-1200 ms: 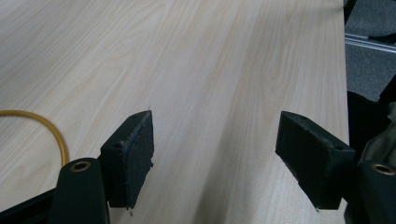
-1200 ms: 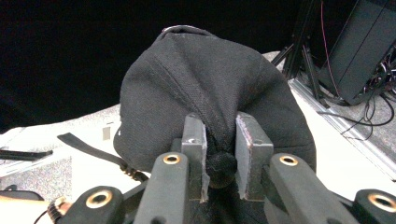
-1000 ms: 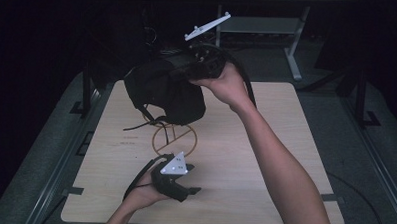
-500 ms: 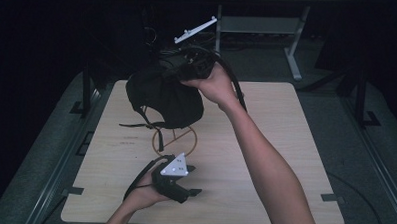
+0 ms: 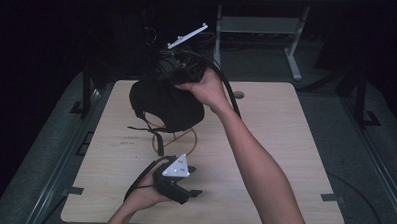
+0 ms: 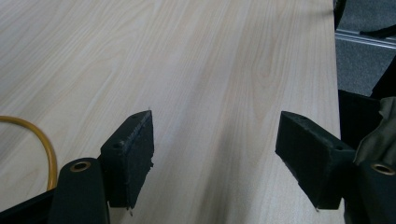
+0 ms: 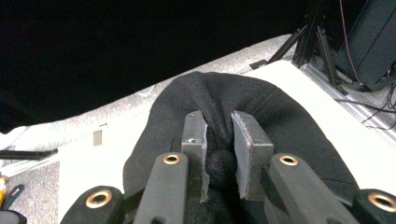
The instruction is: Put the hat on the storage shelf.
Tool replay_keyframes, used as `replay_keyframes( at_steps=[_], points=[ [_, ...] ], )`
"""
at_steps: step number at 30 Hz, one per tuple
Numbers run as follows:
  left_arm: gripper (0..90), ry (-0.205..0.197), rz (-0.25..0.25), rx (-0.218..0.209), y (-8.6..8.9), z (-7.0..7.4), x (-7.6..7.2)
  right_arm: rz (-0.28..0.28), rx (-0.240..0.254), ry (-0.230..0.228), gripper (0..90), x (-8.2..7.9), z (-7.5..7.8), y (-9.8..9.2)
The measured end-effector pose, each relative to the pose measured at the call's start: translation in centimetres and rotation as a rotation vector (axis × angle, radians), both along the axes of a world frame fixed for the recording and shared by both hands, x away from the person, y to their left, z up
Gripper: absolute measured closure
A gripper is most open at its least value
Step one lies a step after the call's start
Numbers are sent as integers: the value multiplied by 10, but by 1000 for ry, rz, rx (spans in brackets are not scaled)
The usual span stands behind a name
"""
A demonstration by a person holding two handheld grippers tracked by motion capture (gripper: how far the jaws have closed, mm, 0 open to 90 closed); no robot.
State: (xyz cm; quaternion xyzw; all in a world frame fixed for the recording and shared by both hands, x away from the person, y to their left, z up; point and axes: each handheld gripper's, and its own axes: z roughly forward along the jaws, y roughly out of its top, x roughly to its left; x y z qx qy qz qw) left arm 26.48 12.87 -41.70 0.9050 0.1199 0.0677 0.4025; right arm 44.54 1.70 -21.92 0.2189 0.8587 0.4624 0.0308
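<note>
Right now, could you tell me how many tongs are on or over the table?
2: the left tongs rest open near the table's front edge; the right tongs pinch the black cap at the back.

black bag (image 5: 167, 103) underside hidden, yellow cord (image 6: 39, 140) cut off – perhaps a loop

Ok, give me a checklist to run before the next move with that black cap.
1. Right gripper clamped on the black cap: ok, the jaws pinch a fold of fabric at its top.
2. Left gripper free: ok, jaws wide apart, nothing between them.
3. Cap's strap free of the yellow ring: cannot tell, they overlap in the high view.
4. Bare table to set the cap on: ok.
5. Cap fully off the table: cannot tell.
</note>
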Motion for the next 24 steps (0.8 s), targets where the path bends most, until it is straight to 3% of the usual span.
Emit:
replay_keyframes(
  at_steps=[15, 24],
  points=[
    [277, 4, -9, 14, -4, -3, -2, -8, -11, -13, 729, 2, -9, 5],
    [278, 9, -5, 9, -4, -4, -2, -22, -31, -55, 576, -1, -10, 9]
  ],
)
